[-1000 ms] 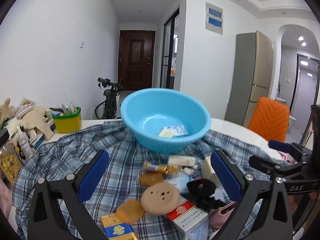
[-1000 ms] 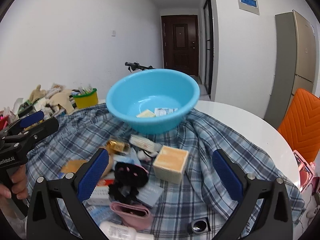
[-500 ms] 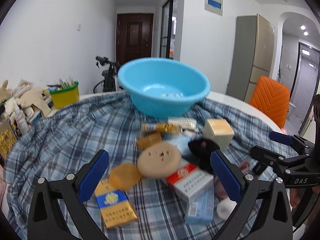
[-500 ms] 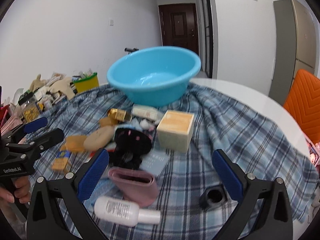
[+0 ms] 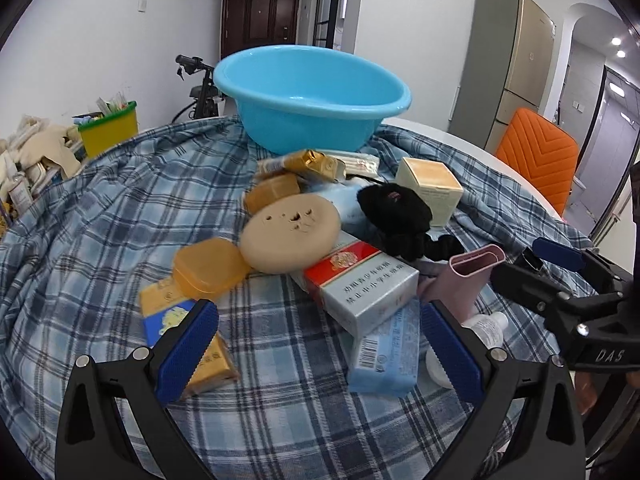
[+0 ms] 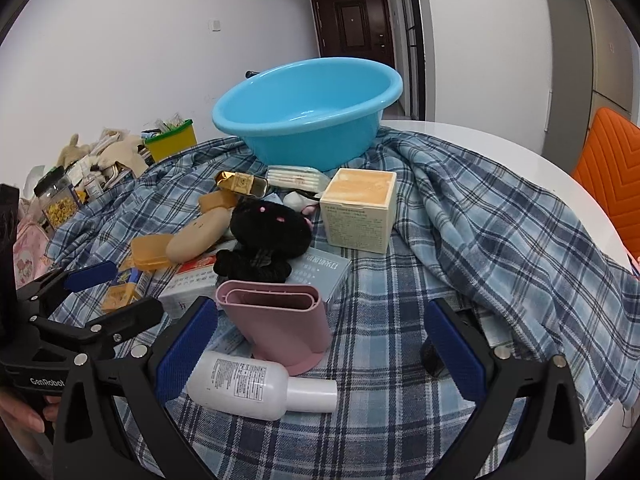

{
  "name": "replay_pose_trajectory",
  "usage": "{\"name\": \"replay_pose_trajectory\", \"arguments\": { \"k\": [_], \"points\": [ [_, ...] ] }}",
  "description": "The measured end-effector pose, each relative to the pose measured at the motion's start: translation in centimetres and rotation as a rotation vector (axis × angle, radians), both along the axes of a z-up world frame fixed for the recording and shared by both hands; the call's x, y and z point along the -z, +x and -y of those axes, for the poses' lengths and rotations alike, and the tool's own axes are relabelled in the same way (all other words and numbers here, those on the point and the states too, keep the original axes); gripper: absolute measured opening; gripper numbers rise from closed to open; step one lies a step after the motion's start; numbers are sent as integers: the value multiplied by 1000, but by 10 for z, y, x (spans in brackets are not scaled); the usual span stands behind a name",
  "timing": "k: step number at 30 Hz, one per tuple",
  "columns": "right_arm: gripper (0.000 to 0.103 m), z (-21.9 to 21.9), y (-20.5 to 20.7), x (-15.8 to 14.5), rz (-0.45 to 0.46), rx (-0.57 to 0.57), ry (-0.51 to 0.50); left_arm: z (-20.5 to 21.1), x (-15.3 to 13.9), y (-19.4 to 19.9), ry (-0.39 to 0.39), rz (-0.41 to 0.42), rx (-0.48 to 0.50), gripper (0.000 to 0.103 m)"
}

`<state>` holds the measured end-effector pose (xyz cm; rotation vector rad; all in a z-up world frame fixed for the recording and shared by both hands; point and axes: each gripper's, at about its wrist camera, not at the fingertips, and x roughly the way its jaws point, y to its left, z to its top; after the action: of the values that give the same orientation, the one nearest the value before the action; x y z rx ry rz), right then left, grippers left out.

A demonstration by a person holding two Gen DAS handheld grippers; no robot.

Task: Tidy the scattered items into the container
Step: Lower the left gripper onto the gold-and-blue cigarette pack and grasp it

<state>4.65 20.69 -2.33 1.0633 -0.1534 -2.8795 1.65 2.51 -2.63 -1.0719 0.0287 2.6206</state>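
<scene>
Both jaws spread, empty. White lotion bottle [image 6: 256, 386] at six o'clock of pink case [image 6: 280, 322]: likely light, stiff, slick; best pinched mid-body across its width.

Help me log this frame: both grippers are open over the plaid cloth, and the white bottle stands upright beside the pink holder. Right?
Not quite. The white bottle lies on its side on the plaid cloth, against the pink holder, as the right wrist view shows. The left gripper and right gripper are indeed open.
</scene>
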Motion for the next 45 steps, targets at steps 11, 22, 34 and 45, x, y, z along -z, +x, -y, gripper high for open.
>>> {"name": "replay_pose_trajectory", "arguments": {
  "k": [11,22,34,45],
  "points": [
    [103,-5,5,0,21,14,13,12,-1,1,35,44,-7,103],
    [103,0,11,7,30,4,27,55,-1,14,38,54,-110,103],
    [103,3,24,3,-10,17,9,63,17,-3,7,58,-191,103],
    [103,-10,35,-2,-6,63,29,62,43,-31,6,148,-210,103]
  ]
}}
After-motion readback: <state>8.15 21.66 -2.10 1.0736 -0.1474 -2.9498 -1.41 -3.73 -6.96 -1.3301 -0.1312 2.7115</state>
